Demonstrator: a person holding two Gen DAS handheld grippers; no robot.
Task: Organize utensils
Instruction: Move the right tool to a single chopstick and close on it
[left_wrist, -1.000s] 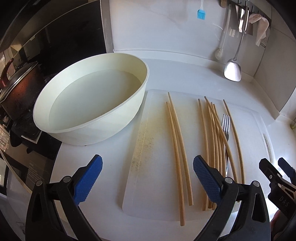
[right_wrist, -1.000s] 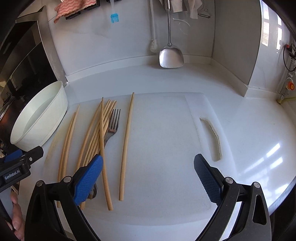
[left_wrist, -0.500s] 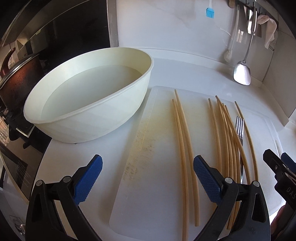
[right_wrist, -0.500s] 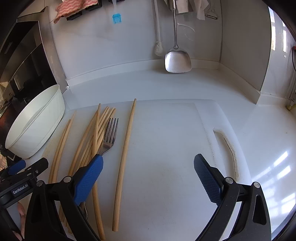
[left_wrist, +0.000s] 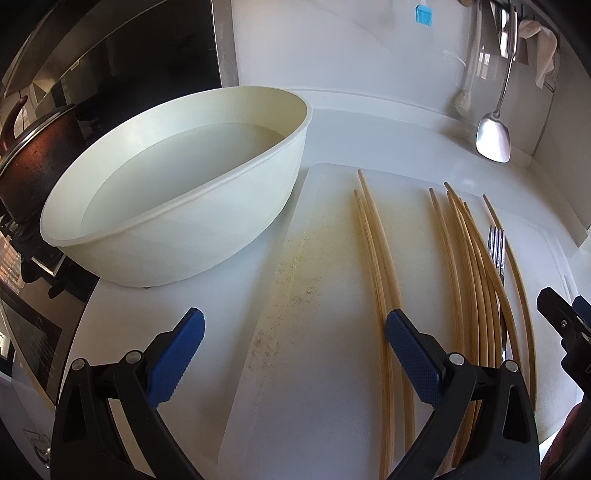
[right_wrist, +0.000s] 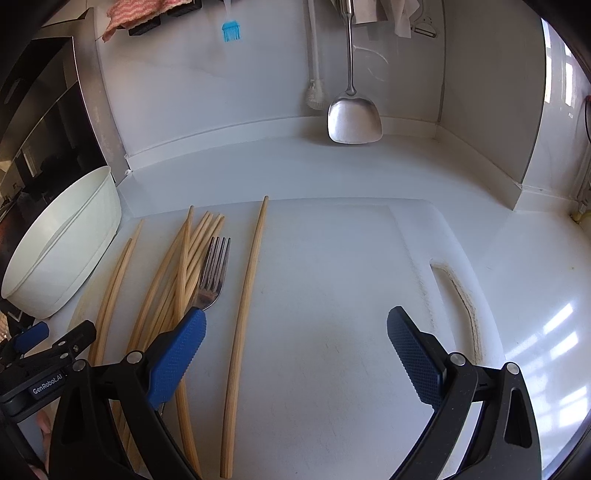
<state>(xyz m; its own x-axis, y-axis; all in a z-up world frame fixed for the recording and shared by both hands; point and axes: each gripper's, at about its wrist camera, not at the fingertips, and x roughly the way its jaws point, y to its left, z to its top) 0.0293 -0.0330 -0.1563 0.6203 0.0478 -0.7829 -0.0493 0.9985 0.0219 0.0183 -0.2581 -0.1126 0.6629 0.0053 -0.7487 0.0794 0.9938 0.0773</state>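
Lying on a white cutting board: wooden chopsticks, one metal fork among them, one single chopstick just right of it. Left gripper spread wide, empty, over the board's left part; right gripper likewise released, empty. Left view alone shows a dark lidded pot beyond the cream basin. Right view alone shows the board's handle slot, a red-striped cloth, and "GenRobot.AI" printed on the left gripper's body. Both show a hanging steel spatula and a blue brush.

Both tools nearer the chopsticks
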